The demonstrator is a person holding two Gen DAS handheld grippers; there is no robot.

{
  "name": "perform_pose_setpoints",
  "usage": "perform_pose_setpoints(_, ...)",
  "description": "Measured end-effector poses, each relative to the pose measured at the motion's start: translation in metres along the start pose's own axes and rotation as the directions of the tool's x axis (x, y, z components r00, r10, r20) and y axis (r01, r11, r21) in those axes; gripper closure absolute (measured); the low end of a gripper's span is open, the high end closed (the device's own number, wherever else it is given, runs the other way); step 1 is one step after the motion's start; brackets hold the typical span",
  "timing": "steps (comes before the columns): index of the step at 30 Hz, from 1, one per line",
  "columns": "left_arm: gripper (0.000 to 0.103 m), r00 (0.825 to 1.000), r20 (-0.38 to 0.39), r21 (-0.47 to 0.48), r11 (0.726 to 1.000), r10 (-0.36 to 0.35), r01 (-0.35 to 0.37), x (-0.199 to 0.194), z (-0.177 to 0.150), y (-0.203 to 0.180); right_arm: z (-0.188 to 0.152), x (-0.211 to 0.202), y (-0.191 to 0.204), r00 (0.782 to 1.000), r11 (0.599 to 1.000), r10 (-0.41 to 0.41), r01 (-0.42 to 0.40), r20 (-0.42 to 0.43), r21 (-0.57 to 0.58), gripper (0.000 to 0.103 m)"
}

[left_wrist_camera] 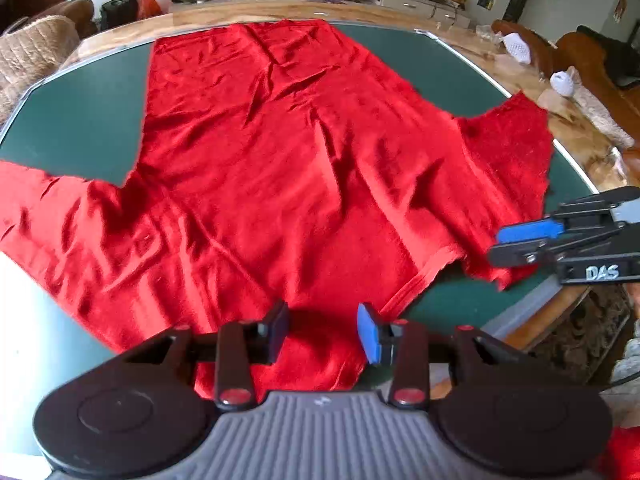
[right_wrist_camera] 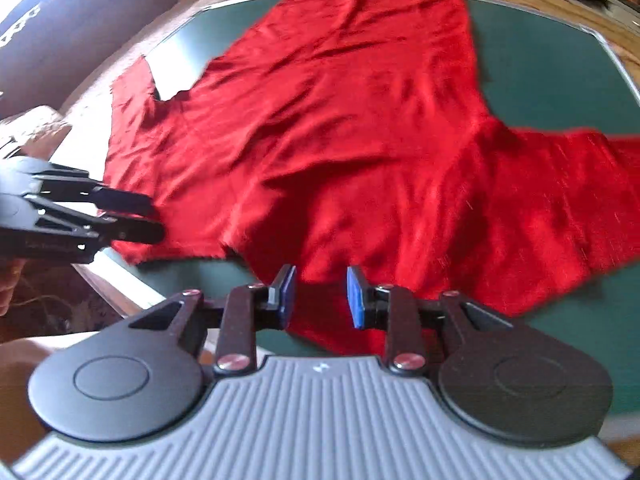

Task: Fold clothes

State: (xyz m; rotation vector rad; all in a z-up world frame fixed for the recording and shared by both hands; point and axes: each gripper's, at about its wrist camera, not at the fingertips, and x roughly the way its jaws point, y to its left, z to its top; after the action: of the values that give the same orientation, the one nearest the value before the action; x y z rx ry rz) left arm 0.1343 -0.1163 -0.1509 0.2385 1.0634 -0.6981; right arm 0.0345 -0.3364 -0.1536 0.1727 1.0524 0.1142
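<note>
Both spread, pinching nothing: left tongs [left_wrist_camera: 322, 330] and right tongs [right_wrist_camera: 321, 296], low over the near edge of the green table [left_wrist_camera: 80, 120]. Just beyond, a red shirt [left_wrist_camera: 280, 152] spread flat, sleeves out toward either side. Likely light, limp, a little slippery; best pinched at the collar-side shoulders or a sleeve hem.

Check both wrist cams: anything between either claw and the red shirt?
Nothing visible. The red shirt lies spread flat on the green table. The left claw and right claw are both open at its near edge, with bare cloth ahead.
</note>
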Motion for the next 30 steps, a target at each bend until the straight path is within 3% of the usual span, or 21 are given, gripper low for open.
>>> perform_pose_setpoints(1,0.062,1.0,-0.002,0.002,1.0,0.008,-0.008,-0.001,-0.001,0.001,-0.003,-0.002,-0.004,1.0,1.0,-0.005,0.005,0.004,0.017,0.071)
perform_pose_setpoints(3,0.082,0.998,-0.008,0.025,0.998,0.054,-0.054,-0.002,-0.004,0.003,-0.005,-0.006,-0.011,1.0,0.999,-0.023,0.023,0.004,0.036,0.071)
perform_pose_setpoints(10,0.083,0.997,-0.003,0.037,0.996,0.082,-0.082,-0.012,-0.015,0.015,-0.02,-0.012,-0.032,0.999,0.996,-0.039,0.037,0.028,0.079,0.071)
perform_pose_setpoints(13,0.076,0.997,-0.008,0.046,0.996,0.072,-0.072,-0.015,-0.019,0.015,-0.02,-0.013,-0.026,0.999,0.997,-0.044,0.043,0.013,0.063,0.068)
perform_pose_setpoints(15,0.054,1.0,-0.012,0.023,1.0,0.019,-0.019,-0.018,-0.018,0.02,-0.017,-0.019,-0.025,1.0,0.997,0.02,-0.02,0.009,0.071,0.067)
perform_pose_setpoints(18,0.045,0.999,0.039,-0.021,1.0,-0.021,0.022,-0.027,-0.013,0.029,-0.011,-0.042,-0.034,0.995,0.995,0.015,-0.024,0.096,0.096,0.061)
perform_pose_setpoints(20,0.042,0.998,0.062,-0.036,0.999,0.006,-0.003,-0.029,-0.011,0.03,-0.005,-0.045,-0.049,0.992,0.992,-0.035,0.02,0.119,0.127,0.059)
perform_pose_setpoints(27,0.042,0.998,0.031,-0.014,0.999,0.05,-0.05,-0.017,-0.018,0.026,0.003,-0.023,-0.088,0.977,0.973,-0.202,0.192,0.073,0.125,0.059)
perform_pose_setpoints(30,0.042,0.999,0.04,-0.024,0.999,0.035,-0.034,-0.022,-0.018,0.024,0.013,-0.038,-0.125,0.946,0.935,-0.301,0.269,0.119,0.229,0.059)
